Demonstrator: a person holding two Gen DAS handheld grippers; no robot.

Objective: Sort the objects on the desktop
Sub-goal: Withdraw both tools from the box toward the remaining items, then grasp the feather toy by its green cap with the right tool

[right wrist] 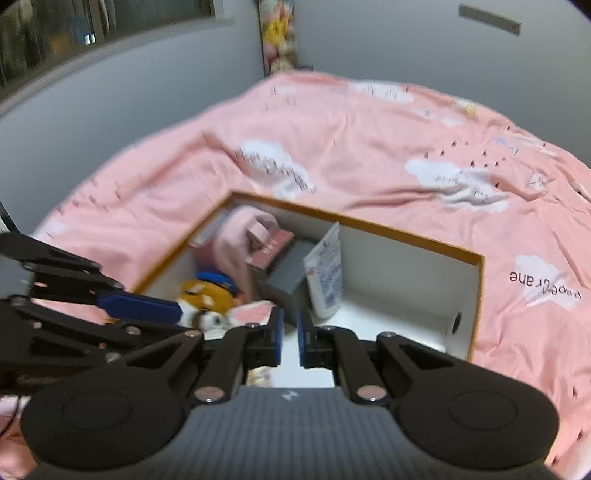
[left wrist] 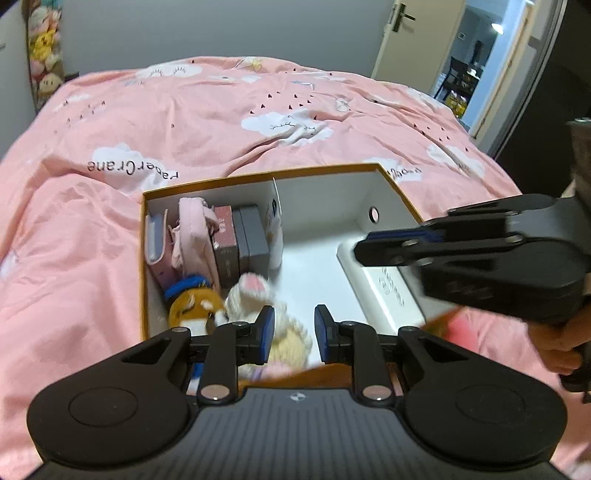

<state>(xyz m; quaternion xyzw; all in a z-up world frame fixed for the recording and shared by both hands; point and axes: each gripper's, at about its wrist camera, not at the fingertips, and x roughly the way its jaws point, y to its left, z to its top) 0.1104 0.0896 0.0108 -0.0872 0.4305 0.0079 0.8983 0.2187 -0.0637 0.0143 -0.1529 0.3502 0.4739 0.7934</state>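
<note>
Left claw (left wrist: 294, 334) parted and empty, right claw (right wrist: 290, 341) nearly closed, pink duvet (left wrist: 207, 122) printed "PaperCrane"

I am in a home bedroom. In front of me lies a bed covered with a wrinkled pink cotton duvet (left wrist: 229, 122) printed with white sleepy-eyed clouds and the words "PaperCrane". In the far corner a tall hanging strip of small pastel plush toys (left wrist: 43, 51) runs down the plain grey painted wall (left wrist: 221, 29). On my right a pale door with a dark lever handle (left wrist: 400, 16) stands open onto a lit room where a dark wooden chair (left wrist: 456, 79) shows. On the duvet sits an open orange-rimmed white cardboard box (left wrist: 391, 181) holding soft toys, a pink pouch and small packages.
</note>
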